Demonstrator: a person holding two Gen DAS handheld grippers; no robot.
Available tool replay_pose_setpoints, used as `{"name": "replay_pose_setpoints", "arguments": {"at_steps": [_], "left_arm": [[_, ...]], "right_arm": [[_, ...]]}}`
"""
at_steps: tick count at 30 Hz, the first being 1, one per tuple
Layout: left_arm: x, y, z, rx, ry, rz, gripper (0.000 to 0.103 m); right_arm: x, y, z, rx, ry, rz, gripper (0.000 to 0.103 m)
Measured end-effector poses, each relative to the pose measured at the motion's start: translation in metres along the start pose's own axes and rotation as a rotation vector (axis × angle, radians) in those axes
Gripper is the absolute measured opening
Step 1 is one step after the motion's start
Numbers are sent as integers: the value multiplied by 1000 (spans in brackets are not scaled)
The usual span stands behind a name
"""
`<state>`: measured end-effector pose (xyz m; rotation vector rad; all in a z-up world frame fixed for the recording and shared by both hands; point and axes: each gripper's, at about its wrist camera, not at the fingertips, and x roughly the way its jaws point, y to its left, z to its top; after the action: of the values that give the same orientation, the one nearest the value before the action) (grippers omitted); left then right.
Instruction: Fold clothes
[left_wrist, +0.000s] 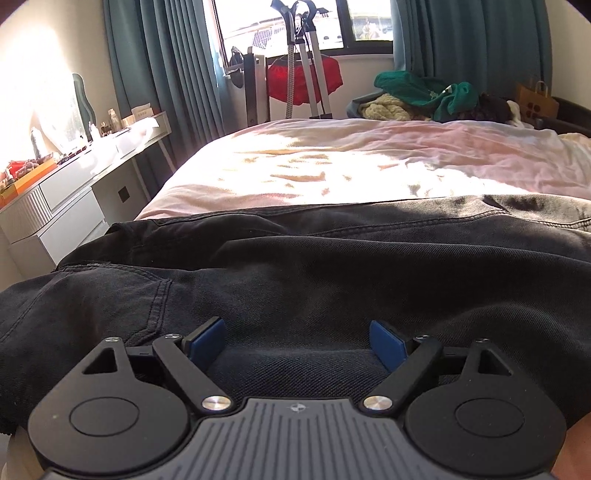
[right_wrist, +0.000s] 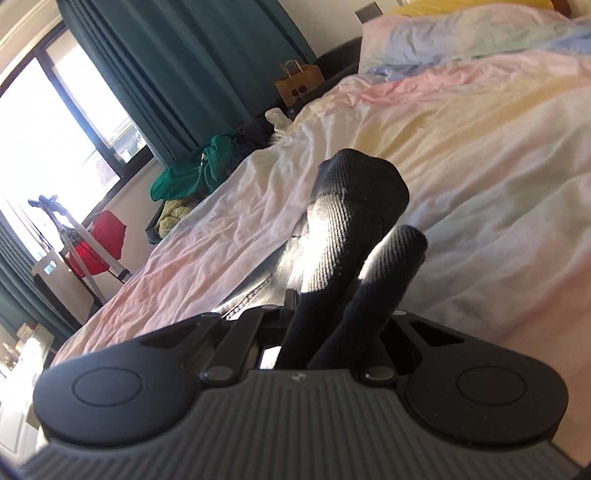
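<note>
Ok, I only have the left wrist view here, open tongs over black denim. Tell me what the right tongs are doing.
Observer: The right tongs are shut on the black jeans; a bunched fold of the denim sticks up from between the fingers.
Operator: Report whether that fold is flat on the bed.
Observer: No, it is raised above the pastel bedsheet, standing up in two humps.
Operator: Describe what lies past it.
Observer: A pastel pillow at the head of the bed, outside your view.
Operator: Confirm my side is free.
Observer: Yes, the left tongs are open above the denim, gripping nothing.
</note>
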<state>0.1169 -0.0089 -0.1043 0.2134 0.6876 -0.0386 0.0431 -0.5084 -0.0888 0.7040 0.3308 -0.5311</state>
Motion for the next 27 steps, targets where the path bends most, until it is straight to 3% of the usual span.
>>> {"name": "replay_pose_setpoints", "arguments": {"at_steps": [4, 7, 13, 17, 19, 25, 27], "left_arm": [[-10, 12, 10, -97, 5, -57, 86], [-29, 25, 19, -160, -38, -95, 86], [-69, 52, 26, -231, -121, -167, 86], [-104, 91, 31, -320, -218, -174, 86], [-115, 109, 31, -359, -261, -161, 87], [-109, 153, 15, -458, -225, -144, 87], [-108, 163, 12, -490, -217, -154, 87]], "right_arm": [[-32, 63, 1, -243, -132, -8, 9], [-52, 118, -4, -405, -209, 22, 9], [-93, 231, -58, -712, -303, 199, 9], [-103, 276, -138, -866, -263, 311, 9], [-98, 284, -187, -973, -189, 338, 9], [-91, 286, -292, -1200, -69, 315, 10], [-97, 287, -288, -1173, -81, 324, 10]]}}
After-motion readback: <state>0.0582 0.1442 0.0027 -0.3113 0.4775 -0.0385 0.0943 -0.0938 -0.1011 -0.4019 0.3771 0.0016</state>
